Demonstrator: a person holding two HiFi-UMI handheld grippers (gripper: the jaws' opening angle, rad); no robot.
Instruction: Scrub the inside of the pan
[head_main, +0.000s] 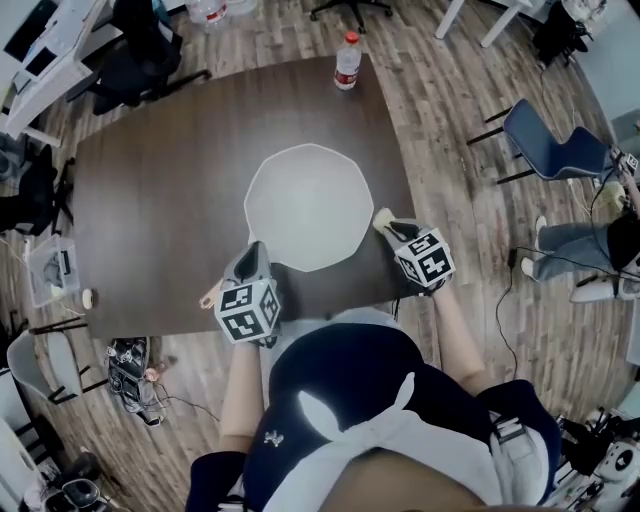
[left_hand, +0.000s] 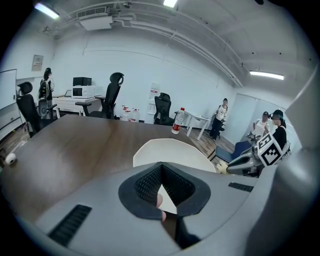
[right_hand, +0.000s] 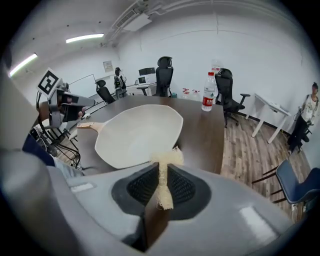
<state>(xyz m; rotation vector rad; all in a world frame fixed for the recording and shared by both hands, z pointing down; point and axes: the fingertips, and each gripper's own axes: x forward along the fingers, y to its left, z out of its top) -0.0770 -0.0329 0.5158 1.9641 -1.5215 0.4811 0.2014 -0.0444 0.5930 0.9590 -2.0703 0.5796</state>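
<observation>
A white pan (head_main: 310, 205) with angular sides lies on the dark table (head_main: 160, 200), its wooden handle (head_main: 210, 296) pointing to the near left. My left gripper (head_main: 253, 255) sits over that handle at the pan's near-left rim. In the left gripper view its pads close on a white and tan piece of the handle (left_hand: 159, 200). My right gripper (head_main: 390, 228) is at the pan's right rim, shut on a pale yellow fibrous scrubber (right_hand: 167, 159). The scrubber's tuft sticks out past the fingertips just short of the pan's (right_hand: 137, 132) edge.
A plastic water bottle (head_main: 347, 62) with a red cap stands near the table's far edge. A small roll (head_main: 88, 298) lies at the near-left corner. A blue chair (head_main: 550, 145) and people are to the right, office chairs and desks beyond.
</observation>
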